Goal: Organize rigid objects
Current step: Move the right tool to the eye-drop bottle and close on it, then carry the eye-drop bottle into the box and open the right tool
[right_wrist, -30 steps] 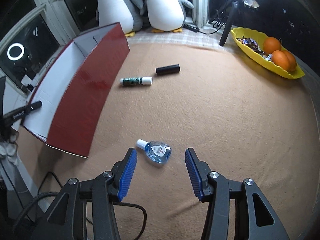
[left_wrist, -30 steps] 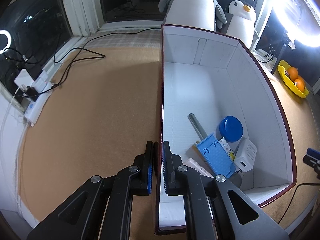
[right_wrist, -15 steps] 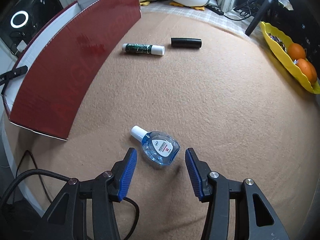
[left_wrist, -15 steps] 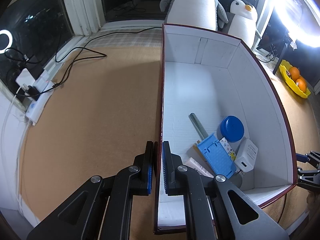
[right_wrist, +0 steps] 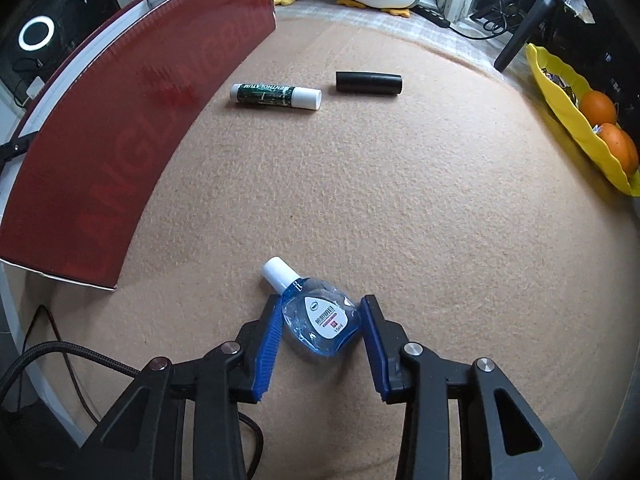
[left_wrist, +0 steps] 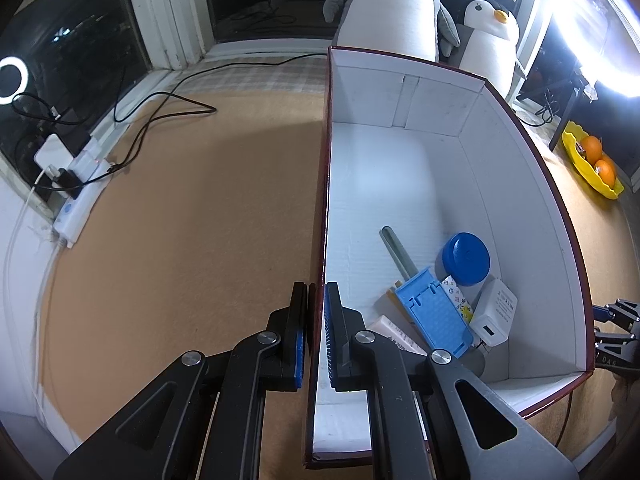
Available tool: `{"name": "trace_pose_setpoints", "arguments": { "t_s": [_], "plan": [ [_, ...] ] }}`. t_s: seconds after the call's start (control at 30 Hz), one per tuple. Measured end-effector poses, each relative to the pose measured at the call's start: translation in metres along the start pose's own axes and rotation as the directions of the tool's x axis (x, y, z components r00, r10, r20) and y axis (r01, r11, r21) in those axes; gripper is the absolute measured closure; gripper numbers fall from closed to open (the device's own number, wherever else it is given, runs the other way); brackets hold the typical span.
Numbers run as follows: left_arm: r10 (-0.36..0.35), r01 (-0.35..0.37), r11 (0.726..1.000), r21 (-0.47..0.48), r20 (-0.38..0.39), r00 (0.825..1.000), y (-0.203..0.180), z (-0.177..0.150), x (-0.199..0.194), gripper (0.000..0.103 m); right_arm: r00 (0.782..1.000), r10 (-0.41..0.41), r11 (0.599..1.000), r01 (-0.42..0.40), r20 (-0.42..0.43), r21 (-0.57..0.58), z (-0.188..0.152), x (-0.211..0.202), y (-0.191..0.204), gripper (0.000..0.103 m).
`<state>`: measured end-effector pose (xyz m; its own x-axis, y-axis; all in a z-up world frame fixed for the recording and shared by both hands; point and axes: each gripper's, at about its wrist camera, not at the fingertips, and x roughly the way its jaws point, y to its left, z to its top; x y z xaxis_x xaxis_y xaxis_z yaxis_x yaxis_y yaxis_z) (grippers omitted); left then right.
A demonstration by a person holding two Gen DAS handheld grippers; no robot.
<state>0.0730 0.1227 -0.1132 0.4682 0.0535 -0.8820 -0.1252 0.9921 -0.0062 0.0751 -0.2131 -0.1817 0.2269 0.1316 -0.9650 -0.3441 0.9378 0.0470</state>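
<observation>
My left gripper (left_wrist: 318, 300) is shut on the left wall of the red box (left_wrist: 322, 184), whose white inside holds a blue-lidded jar (left_wrist: 467, 253), a blue stand (left_wrist: 434, 314), a white charger (left_wrist: 494, 312) and a grey bar (left_wrist: 396, 252). My right gripper (right_wrist: 320, 336) is open, its jaws on either side of a small blue eye-drop bottle (right_wrist: 320, 322) lying on the tan mat. A green tube (right_wrist: 276, 96) and a black tube (right_wrist: 368, 82) lie farther off. The box's red outer wall (right_wrist: 120, 128) stands at the left.
A yellow tray with oranges (right_wrist: 592, 116) sits at the right edge. Two penguin plush toys (left_wrist: 400, 4) stand behind the box. Cables and a power strip (left_wrist: 76, 184) lie along the left window sill.
My right gripper has moved forward and down until its open jaws flank the eye-drop bottle. The left gripper has stayed clamped on the box wall.
</observation>
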Motion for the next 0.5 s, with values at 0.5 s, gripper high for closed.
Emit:
{"name": "trace_pose_setpoints", "arguments": {
  "t_s": [0.5],
  "plan": [
    [0.002,-0.002,1.0,-0.012,0.003,1.0,0.001,-0.004,-0.003,0.096,0.995,0.006,1.0,-0.009,0.104,0.03,0.015,-0.035,0.001,0.068]
  ]
}}
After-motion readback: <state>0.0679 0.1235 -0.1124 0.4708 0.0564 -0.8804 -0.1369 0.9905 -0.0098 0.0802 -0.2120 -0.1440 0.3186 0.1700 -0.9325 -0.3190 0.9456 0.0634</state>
